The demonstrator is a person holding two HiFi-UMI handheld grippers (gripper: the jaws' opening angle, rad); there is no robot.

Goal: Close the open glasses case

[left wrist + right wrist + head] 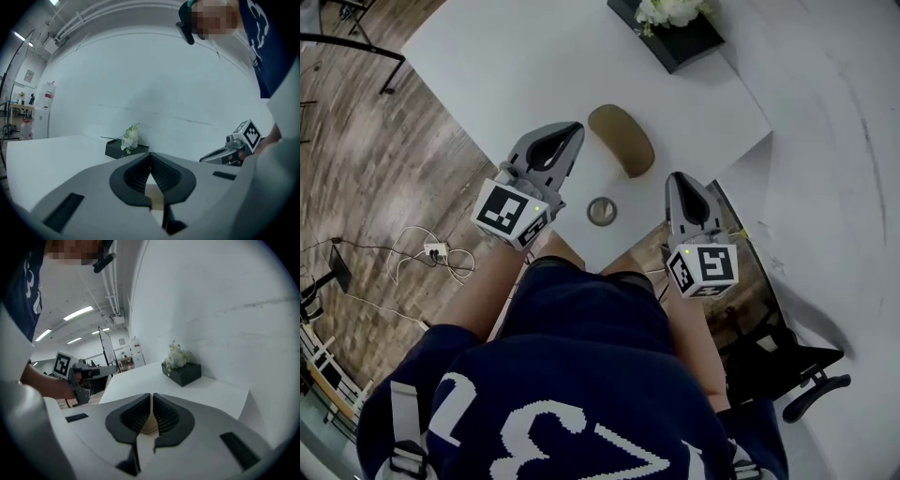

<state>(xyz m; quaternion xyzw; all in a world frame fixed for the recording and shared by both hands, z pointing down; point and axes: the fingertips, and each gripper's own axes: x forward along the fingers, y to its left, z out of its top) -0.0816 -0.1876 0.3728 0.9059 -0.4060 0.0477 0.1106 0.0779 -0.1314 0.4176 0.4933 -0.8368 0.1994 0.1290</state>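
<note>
A tan oval glasses case (622, 139) lies on the white table (487, 66); I cannot tell how its lid stands. My left gripper (574, 129) hovers just left of the case, jaws shut with nothing between them. My right gripper (679, 178) hangs to the case's lower right, near the table's front corner, also shut and empty. In the left gripper view the shut jaws (150, 160) hide most of the case; only a tan patch (154, 193) shows behind them. The right gripper view is similar: shut jaws (152, 397), a tan sliver (149, 425) behind them.
A black box with white flowers (675, 33) stands at the table's far edge, by the white wall. A small round metal thing (601, 211) sits on the table between the grippers. A black office chair (787, 370) stands at the right; cables (431, 253) lie on the wood floor.
</note>
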